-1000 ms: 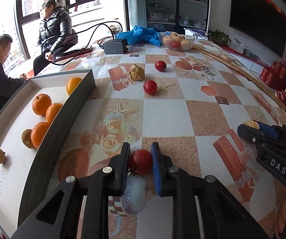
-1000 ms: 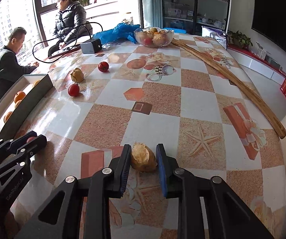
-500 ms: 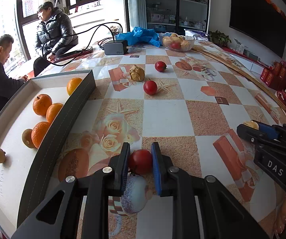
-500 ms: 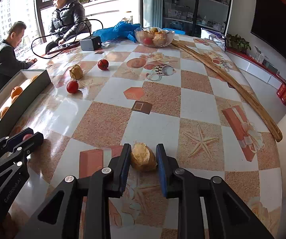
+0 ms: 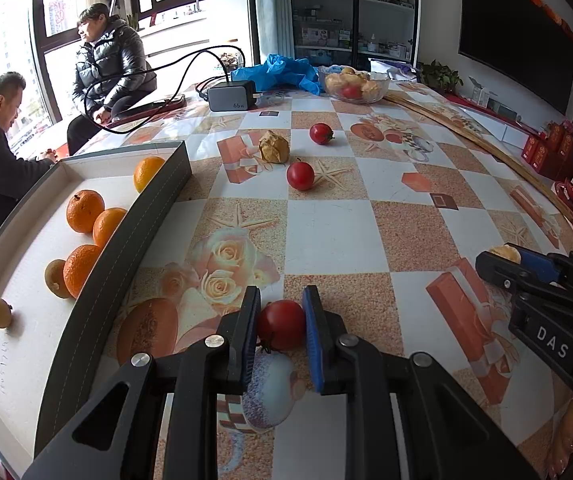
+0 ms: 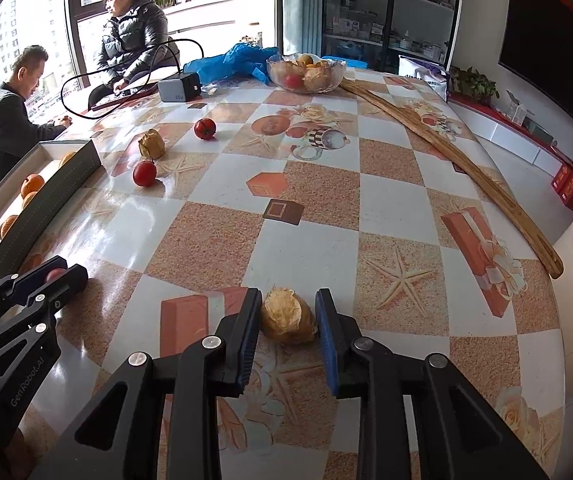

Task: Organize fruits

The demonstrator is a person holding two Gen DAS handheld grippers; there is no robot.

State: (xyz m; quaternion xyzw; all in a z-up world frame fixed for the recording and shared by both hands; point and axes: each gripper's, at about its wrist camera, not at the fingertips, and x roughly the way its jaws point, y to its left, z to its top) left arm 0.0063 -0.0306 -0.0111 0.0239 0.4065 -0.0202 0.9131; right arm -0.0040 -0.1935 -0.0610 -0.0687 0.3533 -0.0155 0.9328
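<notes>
Nothing moved since before: left gripper [image 5: 280, 326] fingers stay clamped on tomato [image 5: 281, 324] beside tray [image 5: 126, 240]; right gripper [image 6: 288, 318] pinches papery husked fruit [image 6: 288, 316] on bench [image 6: 326, 200]. Risks: squeezing bruises tomato, husk crushes or slips during lift.

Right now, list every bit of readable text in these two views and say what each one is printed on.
"DAS": on the right gripper body, left wrist view.
"GenRobot.AI": on the left gripper body, right wrist view.
"65w": on the grey power adapter.
Faint marks on the tray floor: unreadable.
Labels on the shelf items and red boxes: too small to read.
</notes>
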